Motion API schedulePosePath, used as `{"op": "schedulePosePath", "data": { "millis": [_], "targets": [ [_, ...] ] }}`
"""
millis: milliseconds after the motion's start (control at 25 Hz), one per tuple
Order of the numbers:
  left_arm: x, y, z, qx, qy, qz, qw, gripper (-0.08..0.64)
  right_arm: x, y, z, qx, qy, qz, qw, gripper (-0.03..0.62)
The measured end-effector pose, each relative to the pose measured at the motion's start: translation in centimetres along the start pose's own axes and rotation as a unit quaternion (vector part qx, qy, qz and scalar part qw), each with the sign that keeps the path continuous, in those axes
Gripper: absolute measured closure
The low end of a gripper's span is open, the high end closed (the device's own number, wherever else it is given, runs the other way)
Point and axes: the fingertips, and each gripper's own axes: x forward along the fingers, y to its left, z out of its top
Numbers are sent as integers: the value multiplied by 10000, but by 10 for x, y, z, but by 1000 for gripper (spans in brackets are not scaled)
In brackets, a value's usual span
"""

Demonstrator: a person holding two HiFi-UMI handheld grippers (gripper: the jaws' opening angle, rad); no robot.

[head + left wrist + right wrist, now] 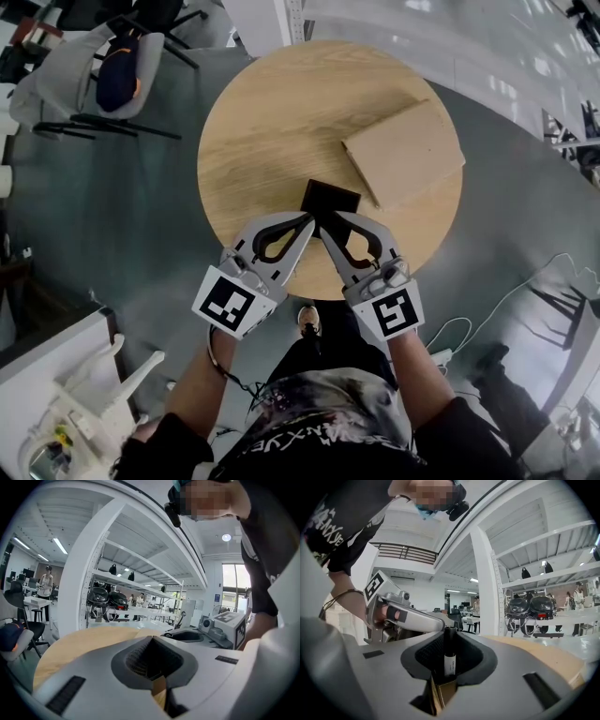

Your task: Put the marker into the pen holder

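A big round wooden counter (253, 141) filled the middle of the head view. A flat brown box (403, 155) lay on it, off to the right side.

The left tongs (306, 223) and the right tongs (334, 221) came in from the near edge of the counter. They pointed at each other like the letter V, and their tips nearly met.

Just past the tips stood the pen holder (330, 195). It was a small dark square thing, close beside the near corner of the box.

The left tongs had their tips pressed together with nothing between them. They sat at the near left corner of the pen holder.

The right tongs were squeezed on the marker (449, 660) and held it standing straight up. The marker was thin and black, with a white label wrapped round its middle. It was right at the near edge of the pen holder. Whether its bottom end was inside could not be seen
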Motion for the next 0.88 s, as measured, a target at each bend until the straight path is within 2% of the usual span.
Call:
{"op": "schedulePosePath", "data": {
  "millis": [880],
  "targets": [
    [-9,-11,-8,-37,11,-4,10000,540,-5,2,-19,-57,157,-119,9998,514]
  ]
}}
